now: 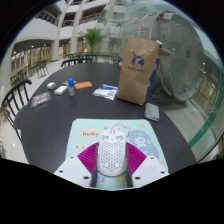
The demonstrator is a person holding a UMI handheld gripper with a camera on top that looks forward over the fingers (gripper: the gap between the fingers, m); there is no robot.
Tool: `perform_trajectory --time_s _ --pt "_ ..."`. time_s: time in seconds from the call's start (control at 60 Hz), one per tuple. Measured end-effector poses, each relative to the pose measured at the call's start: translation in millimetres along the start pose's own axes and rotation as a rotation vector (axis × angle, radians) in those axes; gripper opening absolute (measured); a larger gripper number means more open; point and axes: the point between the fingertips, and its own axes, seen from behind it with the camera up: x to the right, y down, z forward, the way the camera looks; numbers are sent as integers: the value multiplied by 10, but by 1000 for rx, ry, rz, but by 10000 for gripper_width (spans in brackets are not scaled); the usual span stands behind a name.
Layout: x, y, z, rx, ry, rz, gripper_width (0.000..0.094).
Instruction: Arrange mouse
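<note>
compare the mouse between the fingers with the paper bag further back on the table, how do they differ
The mouse is white, low and rounded with a perforated shell; the paper bag is brown, tall and flat-sided with a printed logo. The mouse lies on the light mouse mat, held between the gripper fingers; the paper bag stands upright on the bare dark table, beyond the fingers and untouched. Both sit on the same table.

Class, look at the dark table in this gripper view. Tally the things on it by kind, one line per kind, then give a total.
Computer mouse, between the gripper fingers: 1
Mouse mat: 1
Brown paper bag: 1
Phone: 1
Orange flat item: 1
Other small flat items, too small to identify: 4 ()
Total: 9
</note>
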Motion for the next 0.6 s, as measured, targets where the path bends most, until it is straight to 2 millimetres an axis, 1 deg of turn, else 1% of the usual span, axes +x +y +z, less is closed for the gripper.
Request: perform_trajectory --time_s 0.033,0.067,0.117,0.15,0.183,0.283,0.333,0.35,0.383,0.433,0.483,0.6 --pt "27 64 47 -19 -4 -10 395" --pt "30 35 52 0 -8 -10 395" --pt "31 61 56 -3 -15 -9 395" --pt "37 44 64 1 -15 -11 398" --pt "28 62 67 -7 -16 -4 458" --pt "48 116 61 -35 17 76 566" --pt "88 167 -4 -50 54 103 712" --pt "88 195 -40 -55 61 108 776" --pt "76 235 -129 -64 71 114 846" --pt "41 225 -267 -45 77 134 852" --pt "-37 207 -446 -27 78 150 851" --pt "-161 234 -957 15 95 127 843"
